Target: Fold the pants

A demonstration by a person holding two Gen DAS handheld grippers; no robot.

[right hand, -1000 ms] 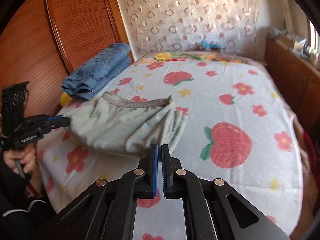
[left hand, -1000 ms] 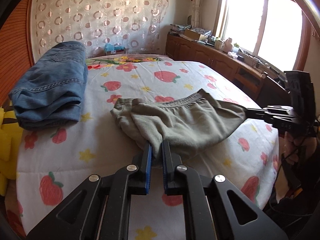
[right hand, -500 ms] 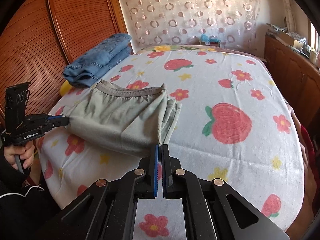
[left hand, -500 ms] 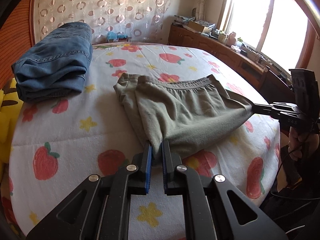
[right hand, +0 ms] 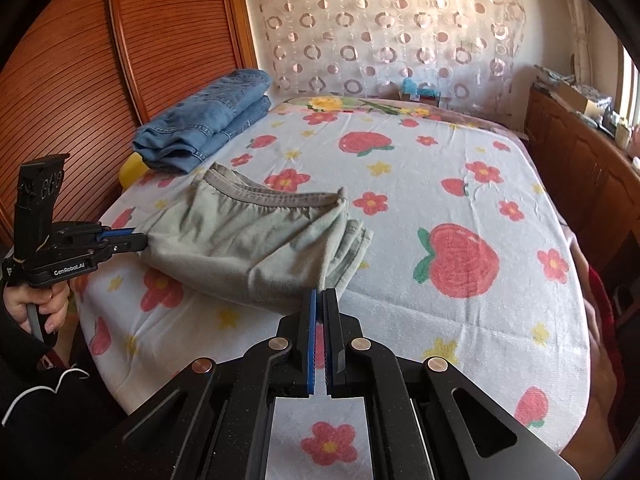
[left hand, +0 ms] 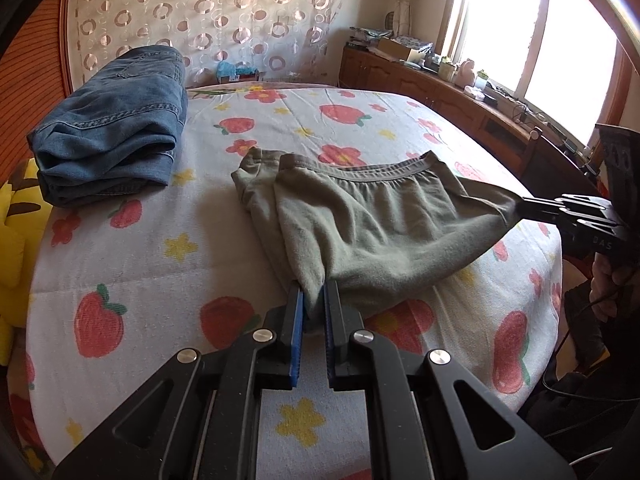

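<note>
Olive-green pants (left hand: pixel 384 236), folded over with the elastic waistband on the far side, lie on the bed (left hand: pixel 132 264) near its near edge, closer to the left near corner than the right. The fabric is stretched between two grippers.

Left gripper (left hand: pixel 314 300): blue-padded fingers pinching a bunched fold of the pants at the near edge of the garment. From the right wrist view the same left gripper (right hand: pixel 136 240) grips the pants' left end, beside the bed's left edge; white lettering on its body reads "GenRobot.AI". A hand (right hand: pixel 38 312) in a dark sleeve holds its handle.

Right gripper (right hand: pixel 319 300): fingers pressed almost fully together on a thin corner of the pants at the garment's near right end. In the left wrist view the right gripper (left hand: pixel 520 206) holds the pants' right end over the bed's right edge; partial letters "DAS" show on its body.

Folded blue jeans (left hand: pixel 112 128) sit at the bed's far left corner, well apart from the pants. The bed cover carries strawberry and flower prints.
</note>
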